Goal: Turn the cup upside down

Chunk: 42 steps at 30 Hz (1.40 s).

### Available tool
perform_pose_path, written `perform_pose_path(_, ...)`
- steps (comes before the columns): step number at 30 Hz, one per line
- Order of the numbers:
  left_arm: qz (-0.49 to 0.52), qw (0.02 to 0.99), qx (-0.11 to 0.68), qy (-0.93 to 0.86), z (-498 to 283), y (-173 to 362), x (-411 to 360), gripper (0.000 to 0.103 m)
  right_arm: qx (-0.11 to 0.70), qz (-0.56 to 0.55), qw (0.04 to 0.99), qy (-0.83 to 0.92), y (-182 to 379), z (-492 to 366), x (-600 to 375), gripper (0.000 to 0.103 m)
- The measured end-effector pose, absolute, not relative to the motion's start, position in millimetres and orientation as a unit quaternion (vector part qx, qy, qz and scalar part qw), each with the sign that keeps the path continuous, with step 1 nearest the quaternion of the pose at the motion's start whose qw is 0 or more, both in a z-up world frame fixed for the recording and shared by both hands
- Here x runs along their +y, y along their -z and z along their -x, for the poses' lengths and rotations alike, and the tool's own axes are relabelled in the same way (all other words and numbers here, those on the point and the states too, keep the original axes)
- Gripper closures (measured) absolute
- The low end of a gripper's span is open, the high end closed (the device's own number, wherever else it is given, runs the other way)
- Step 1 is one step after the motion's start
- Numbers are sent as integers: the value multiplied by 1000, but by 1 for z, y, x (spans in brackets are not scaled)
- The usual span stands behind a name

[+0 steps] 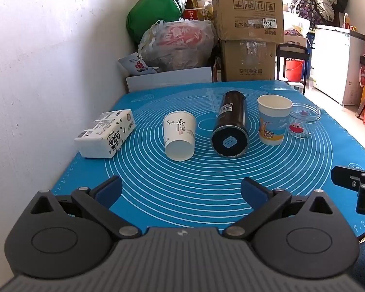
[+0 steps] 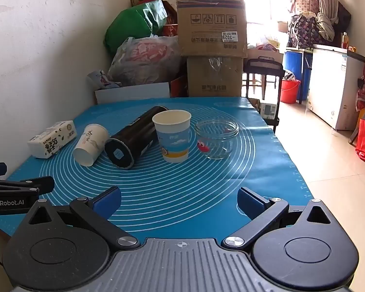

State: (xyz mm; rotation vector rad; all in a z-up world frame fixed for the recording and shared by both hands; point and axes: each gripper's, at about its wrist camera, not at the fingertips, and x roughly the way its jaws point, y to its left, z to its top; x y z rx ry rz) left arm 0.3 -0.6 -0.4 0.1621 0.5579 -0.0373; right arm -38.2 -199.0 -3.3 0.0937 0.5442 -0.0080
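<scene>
A paper cup with a blue and yellow print (image 1: 273, 123) stands upright, mouth up, on the blue mat (image 1: 182, 189); it also shows in the right wrist view (image 2: 173, 136). A white paper cup with ink writing (image 1: 179, 135) lies on its side, its base toward me, also in the right wrist view (image 2: 90, 144). A black flask (image 1: 231, 124) lies on its side between the two cups. A clear glass jar (image 2: 216, 137) stands right of the printed cup. My left gripper (image 1: 181, 189) is open and empty, well short of the cups. My right gripper (image 2: 178, 199) is open and empty too.
A white tissue pack (image 1: 105, 133) lies at the mat's left, by the white wall. Cardboard boxes (image 1: 248, 26) and stuffed bags (image 1: 177, 43) stand behind the table. The table's right edge drops to a tiled floor (image 2: 333, 170). A white freezer (image 2: 333, 87) stands at the far right.
</scene>
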Motion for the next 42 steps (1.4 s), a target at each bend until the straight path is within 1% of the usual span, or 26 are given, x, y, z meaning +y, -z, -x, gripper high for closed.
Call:
perform_pose_path(7, -78, 958, 276, 22, 5, -11, -3, 1, 274, -46, 961, 5, 3, 38, -199, 0)
perform_pose_path(14, -76, 959, 273, 25, 3, -4, -1, 1, 274, -46, 961, 2, 1, 40, -202, 0)
perform_pose_path(42, -77, 960, 266, 29, 7, -10, -7, 1, 275, -48, 960, 7, 2, 38, -199, 0)
